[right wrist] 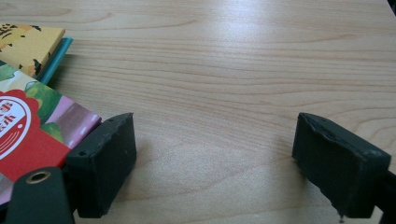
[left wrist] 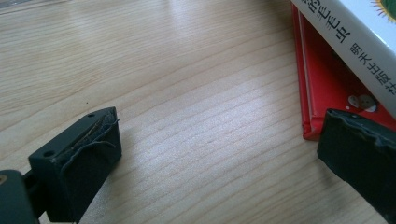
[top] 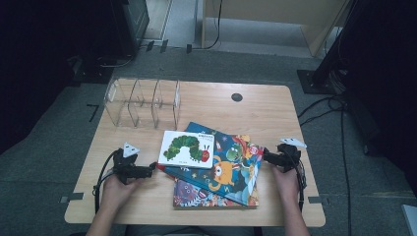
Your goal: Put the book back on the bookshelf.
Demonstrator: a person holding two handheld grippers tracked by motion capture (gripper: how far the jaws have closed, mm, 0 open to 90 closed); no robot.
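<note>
Our left gripper (top: 153, 167) and right gripper (top: 266, 155), jaws wide, flank the books (top: 221, 169); none stand in the far rack (top: 142, 102) yet.

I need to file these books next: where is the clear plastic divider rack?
In the high view, the clear plastic divider rack stands at the far left of the wooden table, just beyond the white caterpillar picture book topping the pile.
</note>
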